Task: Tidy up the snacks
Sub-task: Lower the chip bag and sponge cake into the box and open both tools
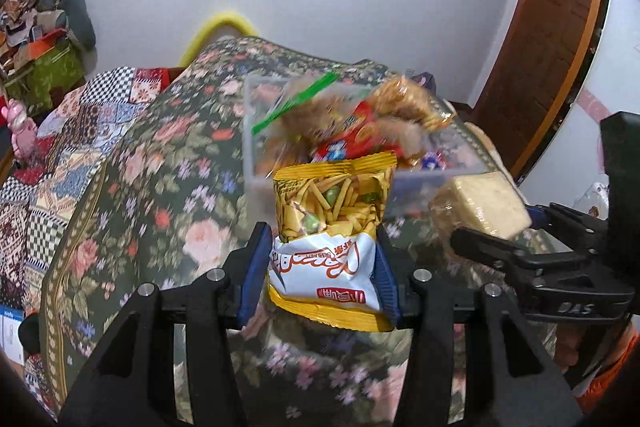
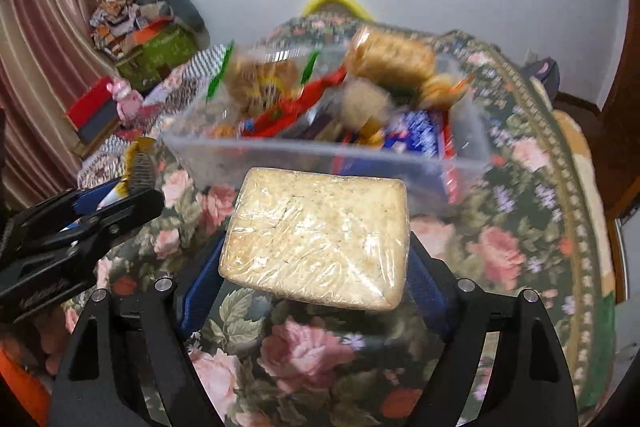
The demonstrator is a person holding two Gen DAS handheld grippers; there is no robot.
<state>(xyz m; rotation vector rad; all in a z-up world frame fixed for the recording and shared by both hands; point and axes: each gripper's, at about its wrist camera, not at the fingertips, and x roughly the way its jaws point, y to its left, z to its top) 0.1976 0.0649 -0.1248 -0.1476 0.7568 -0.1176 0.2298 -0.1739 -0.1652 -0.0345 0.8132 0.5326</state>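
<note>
Yellow and white crinkled foil makes up the packet (image 1: 332, 231) that the left gripper (image 1: 322, 267) is clamping between its blue pads (image 1: 256, 267), jaws closed tight on its lower half; the packet is standing with its long axis running away from the camera, its serrated yellow seal pointing toward the bin (image 1: 256, 131) and its clear window showing thin yellow sticks and green peas. Across from it the right gripper (image 2: 316, 267) is gripping a cake (image 2: 320, 231), a pale, grainy, rounded rectangular block sealed in glossy clear film, lying flat with its long axis crosswise between the jaws, which are pressing on its short ends. Both snacks are hanging above the counter (image 2: 520, 227), draped in a dark floral cloth of pink roses, just short of the near wall of the bin. That bin is translucent plastic, rectangular, and piled with blurred wrappers in red, blue and gold and a green-sealed clear bag (image 1: 296, 103).
</note>
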